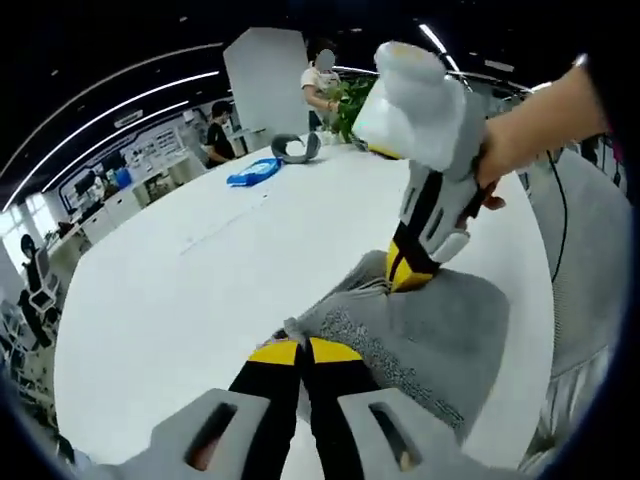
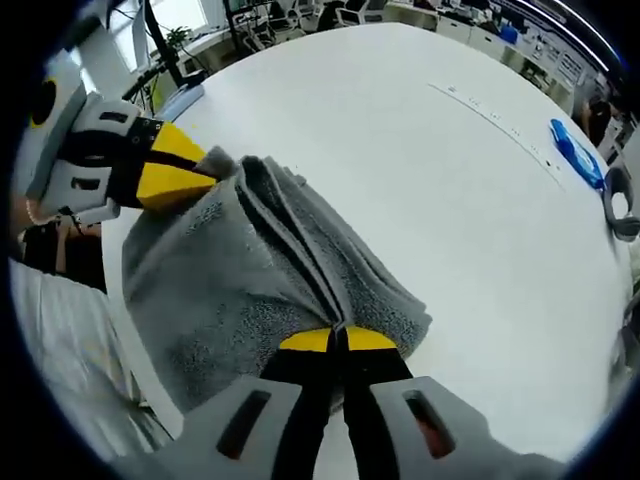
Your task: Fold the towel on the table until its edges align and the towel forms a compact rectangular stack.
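Now both the left gripper point(image 1: 303, 350) and the right gripper point(image 2: 338, 340) pinch corners of the gray towel point(image 2: 240, 290) on the white table point(image 2: 420, 160). If one corner slips, I think the edges will not align.

Both views sit low and close over the towel point(image 1: 420, 335) point(image 2: 240, 290), facing each other.

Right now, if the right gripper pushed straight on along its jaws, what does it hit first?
The grey towel: the right gripper is already shut on its near edge, so it would plough into the bunched folds. Beyond those, the left gripper grips the far corner, slightly off that line; depth is unclear.
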### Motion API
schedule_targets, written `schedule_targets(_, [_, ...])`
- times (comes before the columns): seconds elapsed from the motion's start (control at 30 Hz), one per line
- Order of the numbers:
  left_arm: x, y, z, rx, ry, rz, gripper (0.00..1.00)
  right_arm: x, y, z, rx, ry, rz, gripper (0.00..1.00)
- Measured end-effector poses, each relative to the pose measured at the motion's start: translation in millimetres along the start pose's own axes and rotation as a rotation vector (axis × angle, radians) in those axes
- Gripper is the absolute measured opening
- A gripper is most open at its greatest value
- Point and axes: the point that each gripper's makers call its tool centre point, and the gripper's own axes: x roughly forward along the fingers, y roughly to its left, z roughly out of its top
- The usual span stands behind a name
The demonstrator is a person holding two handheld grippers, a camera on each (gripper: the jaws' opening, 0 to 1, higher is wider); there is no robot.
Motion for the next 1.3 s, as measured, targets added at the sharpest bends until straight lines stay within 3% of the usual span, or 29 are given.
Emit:
schedule_targets(0.27, [21, -1.3, -14.3, -0.022, 0.062, -0.011, 0.02, -4, 0, 0.7, -0.013, -0.053, -0.006, 0.01])
schedule_targets(0.43, [27, 2.4, -17.4, -0.043, 0.072, -0.009, 0.02, -14, -11, 11.0, 0.112, -0.172, -0.041, 0.04])
schedule_targets(0.63, [33, 3.4, -20.1, -0.057, 0.08, -0.001, 0.03, -31, -25, 6.5, 0.165, -0.246, -0.069, 0.11])
schedule_targets(0.73, [32, 4.6, -18.2, -0.056, 0.074, 0.006, 0.03, -42, -27, 10.0, 0.181, -0.306, -0.086, 0.1])
schedule_targets(0.9, [16, 14.0, -9.2, -0.109, 0.014, 0.041, 0.12, -62, -13, 12.9, 0.188, -0.385, -0.091, 0.12])
schedule_targets(1.13, [-26, 35.3, -2.0, -0.199, -0.11, 0.115, 0.17, -69, 44, 3.2, 0.206, -0.394, -0.02, 0.11])
schedule_targets(1.23, [-46, 28.7, -2.1, -0.247, -0.152, 0.072, 0.16, -59, 66, -9.0, 0.255, -0.371, 0.003, 0.09])
schedule_targets(1.3, [-54, 11.0, -6.6, -0.272, -0.146, -0.009, 0.15, -50, 72, -18.8, 0.267, -0.34, 0.0, 0.06])
